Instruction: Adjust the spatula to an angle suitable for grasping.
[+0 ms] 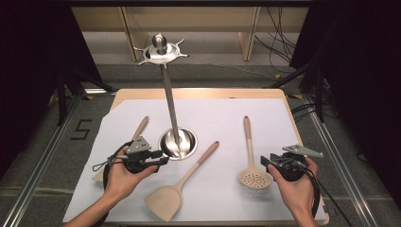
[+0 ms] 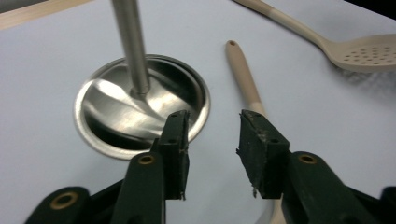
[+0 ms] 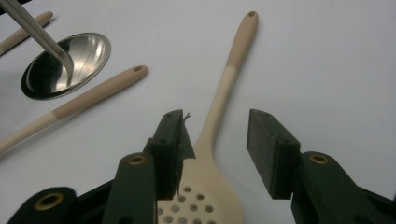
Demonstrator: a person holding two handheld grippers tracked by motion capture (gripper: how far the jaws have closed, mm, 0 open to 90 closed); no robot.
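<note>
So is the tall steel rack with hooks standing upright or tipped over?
Upright: the tall steel rack with hooks rises from its round base, hooks empty.

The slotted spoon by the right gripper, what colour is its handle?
Two-tone: the slotted spoon has a darker tan handle end and paler cream toward the head, clearest in the right gripper view.

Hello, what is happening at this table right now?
A person holds a gripper in each hand over a white-covered table. The left gripper hangs open beside the round steel base of a utensil stand, near the wooden turner. The right gripper is open above the slotted spoon, its jaws on either side of the neck, not yet gripping. A third wooden utensil lies on the left. Nothing hangs on the stand.
</note>
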